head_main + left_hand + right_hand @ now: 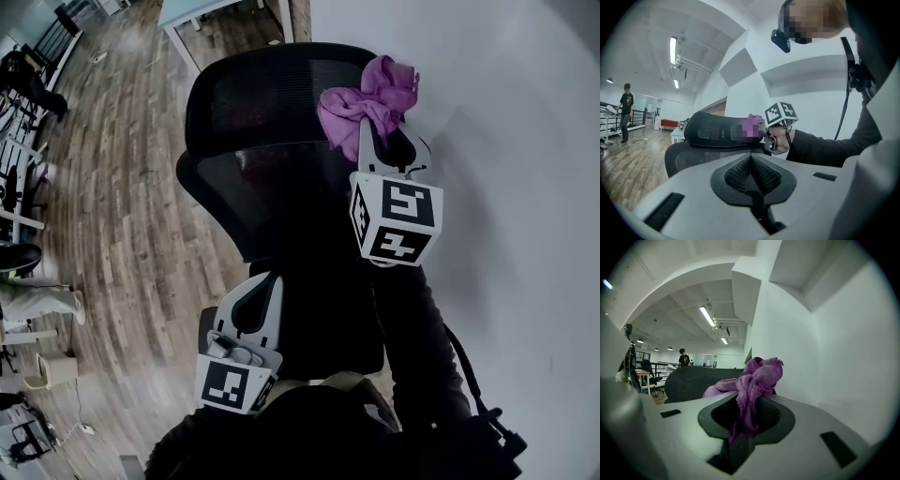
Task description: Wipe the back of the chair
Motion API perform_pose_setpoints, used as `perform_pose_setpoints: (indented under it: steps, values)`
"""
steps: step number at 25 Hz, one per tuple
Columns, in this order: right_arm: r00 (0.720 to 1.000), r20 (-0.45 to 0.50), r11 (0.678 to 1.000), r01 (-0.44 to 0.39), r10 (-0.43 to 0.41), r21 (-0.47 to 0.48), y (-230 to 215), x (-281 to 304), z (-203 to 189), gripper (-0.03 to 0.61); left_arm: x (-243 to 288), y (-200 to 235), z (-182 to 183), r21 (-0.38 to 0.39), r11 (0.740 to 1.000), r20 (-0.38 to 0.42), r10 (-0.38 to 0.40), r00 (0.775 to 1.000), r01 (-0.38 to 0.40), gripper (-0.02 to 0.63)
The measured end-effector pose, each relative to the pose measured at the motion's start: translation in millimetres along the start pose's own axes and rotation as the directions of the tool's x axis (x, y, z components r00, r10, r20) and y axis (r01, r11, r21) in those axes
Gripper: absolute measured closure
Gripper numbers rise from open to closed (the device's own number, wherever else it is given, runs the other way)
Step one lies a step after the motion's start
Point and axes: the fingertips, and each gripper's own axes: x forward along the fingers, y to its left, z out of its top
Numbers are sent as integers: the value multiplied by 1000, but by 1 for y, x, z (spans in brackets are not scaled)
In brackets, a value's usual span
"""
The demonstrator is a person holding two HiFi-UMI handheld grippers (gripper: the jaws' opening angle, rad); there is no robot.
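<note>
Head view first: the right gripper (373, 131) is clamped on a bunched purple cloth (370, 94), which sits at the right edge of the headrest (253, 89) on the black mesh chair (253, 192). A white wall (516, 141) runs close along that side, with open wood floor (122, 206) on the left. The left gripper (260, 286) hangs low by the chair back, jaws together with nothing in them.

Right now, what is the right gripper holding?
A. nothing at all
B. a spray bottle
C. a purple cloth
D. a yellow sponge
C: the right gripper has its jaws shut on a purple cloth, which is bunched up at the chair's headrest.
</note>
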Motion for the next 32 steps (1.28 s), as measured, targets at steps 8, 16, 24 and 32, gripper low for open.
perform_pose_setpoints:
  steps: [8, 16, 24, 32]
  values:
    - [999, -6, 999, -52, 52, 0, 22, 14, 3, 497, -7, 11, -5, -45, 997, -31, 55, 998, -56, 607]
    - [995, -6, 995, -100, 99, -8, 55, 31, 7, 497, -21, 34, -6, -42, 994, -27, 100, 995, -101, 607]
    - [985, 2, 985, -172, 172, -11, 97, 46, 12, 497, -32, 56, -3, -27, 990, 7, 139, 990, -139, 607]
    - [970, 11, 970, -242, 242, -3, 151, 60, 14, 497, -55, 93, -11, -39, 974, -23, 221, 975, -222, 607]
